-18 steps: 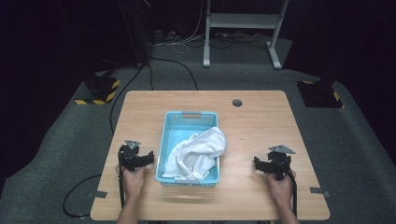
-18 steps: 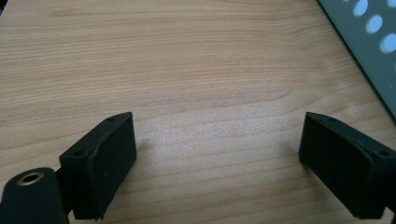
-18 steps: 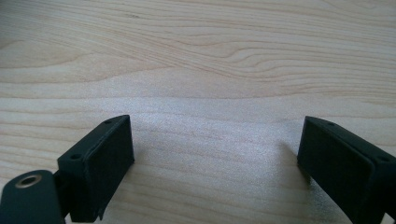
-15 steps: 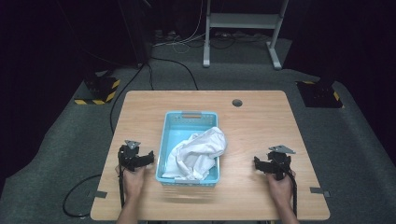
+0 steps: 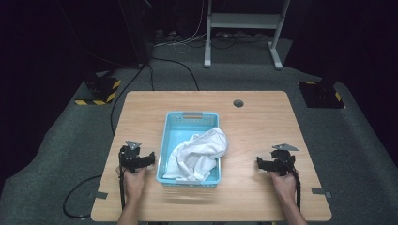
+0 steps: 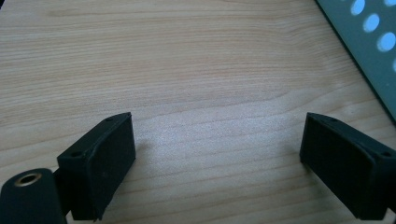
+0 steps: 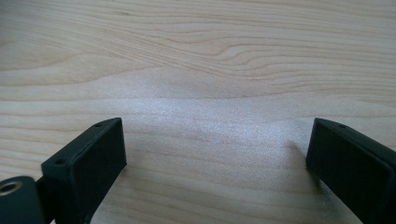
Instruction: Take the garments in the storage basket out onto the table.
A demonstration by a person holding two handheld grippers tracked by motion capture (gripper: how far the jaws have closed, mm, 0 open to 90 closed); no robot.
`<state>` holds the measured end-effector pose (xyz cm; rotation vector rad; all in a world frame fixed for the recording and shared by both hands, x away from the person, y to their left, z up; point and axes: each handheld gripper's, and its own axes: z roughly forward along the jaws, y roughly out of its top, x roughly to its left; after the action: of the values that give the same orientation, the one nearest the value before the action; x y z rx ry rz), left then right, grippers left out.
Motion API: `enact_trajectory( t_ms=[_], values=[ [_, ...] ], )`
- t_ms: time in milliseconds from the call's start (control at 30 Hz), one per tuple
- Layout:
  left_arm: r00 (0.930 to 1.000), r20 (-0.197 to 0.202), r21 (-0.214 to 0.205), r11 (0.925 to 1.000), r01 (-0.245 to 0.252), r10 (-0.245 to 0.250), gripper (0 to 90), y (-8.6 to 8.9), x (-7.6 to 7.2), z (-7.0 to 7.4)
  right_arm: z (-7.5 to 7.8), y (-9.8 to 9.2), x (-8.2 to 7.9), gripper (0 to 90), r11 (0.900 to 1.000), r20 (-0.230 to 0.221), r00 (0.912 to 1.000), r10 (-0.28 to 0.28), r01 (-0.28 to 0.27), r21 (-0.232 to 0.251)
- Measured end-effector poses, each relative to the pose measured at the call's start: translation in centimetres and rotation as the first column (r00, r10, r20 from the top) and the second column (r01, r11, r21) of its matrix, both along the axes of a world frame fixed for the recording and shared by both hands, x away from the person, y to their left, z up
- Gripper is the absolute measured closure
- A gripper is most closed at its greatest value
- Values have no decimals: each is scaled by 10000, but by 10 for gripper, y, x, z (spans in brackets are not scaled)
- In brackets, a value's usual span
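High view shows your left gripper [image 5: 149, 159] and right gripper [image 5: 261, 162] resting on the table [image 5: 263, 126], fingers spread wide with nothing between them. The white cloth [image 5: 199, 152] lies crumpled in the blue basket [image 5: 190, 116] between your two sets of fingers, just beside the left ones, spilling over the rim toward the right ones. Expect it light, soft and floppy; pinch a raised fold or that overhanging edge.

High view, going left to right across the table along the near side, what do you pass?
left gripper → blue basket holding the white cloth → right gripper
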<state>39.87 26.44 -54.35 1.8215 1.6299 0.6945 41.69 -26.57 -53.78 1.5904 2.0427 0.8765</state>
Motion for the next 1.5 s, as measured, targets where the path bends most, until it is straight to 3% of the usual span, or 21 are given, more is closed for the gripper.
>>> enact_trajectory(
  t_ms=[467, 1067, 1267, 1500],
  values=[
    [10000, 5, 9, 10000, 99, -99, 105, -1, 0, 0, 28, 8, -9, 47, 9943, 572, 9961, 671, -716, 796],
    [10000, 10, 7, 10000, 98, -98, 105, -1, 0, 0, 52, 42, -12, 45, 9736, 1081, 9784, 1763, -1895, 1273],
    [10000, 9, 5, 10000, 97, -97, 105, -1, 0, 0, 58, 51, -13, 46, 9604, 1335, 9682, 2117, -2314, 1552],
    [10000, 7, 9, 10000, 99, -99, 105, -1, 0, 0, 67, 71, -11, 44, 9361, 1629, 9483, 2722, -3002, 1835]
  ],
)
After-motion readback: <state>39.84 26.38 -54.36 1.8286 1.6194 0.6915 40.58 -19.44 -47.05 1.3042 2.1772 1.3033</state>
